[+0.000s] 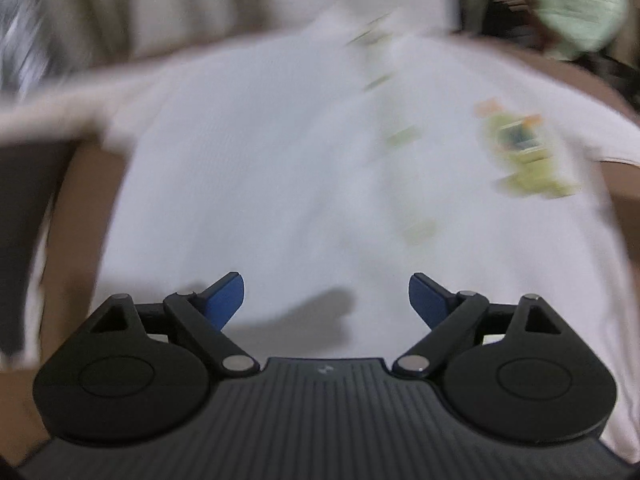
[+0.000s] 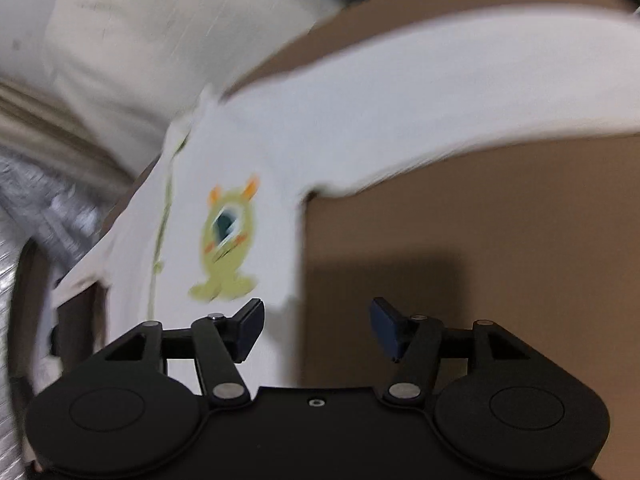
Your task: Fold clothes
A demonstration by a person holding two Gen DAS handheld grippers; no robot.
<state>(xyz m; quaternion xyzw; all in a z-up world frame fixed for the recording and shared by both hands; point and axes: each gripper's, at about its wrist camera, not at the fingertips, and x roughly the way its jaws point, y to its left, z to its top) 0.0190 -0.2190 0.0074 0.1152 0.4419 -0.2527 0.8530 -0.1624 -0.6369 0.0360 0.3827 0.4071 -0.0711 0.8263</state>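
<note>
Blurred white shirt (image 2: 360, 128) shows a green monster print (image 2: 226, 240), seemingly no lettering.

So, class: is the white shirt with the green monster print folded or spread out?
Spread out: the white shirt with the green monster print lies flat, sleeve extended.

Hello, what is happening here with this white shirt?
A person holds two grippers over a white shirt spread flat on a brown surface. It has a green monster print. The left gripper and the right gripper are both open and hold nothing. No fold is visible yet.
</note>
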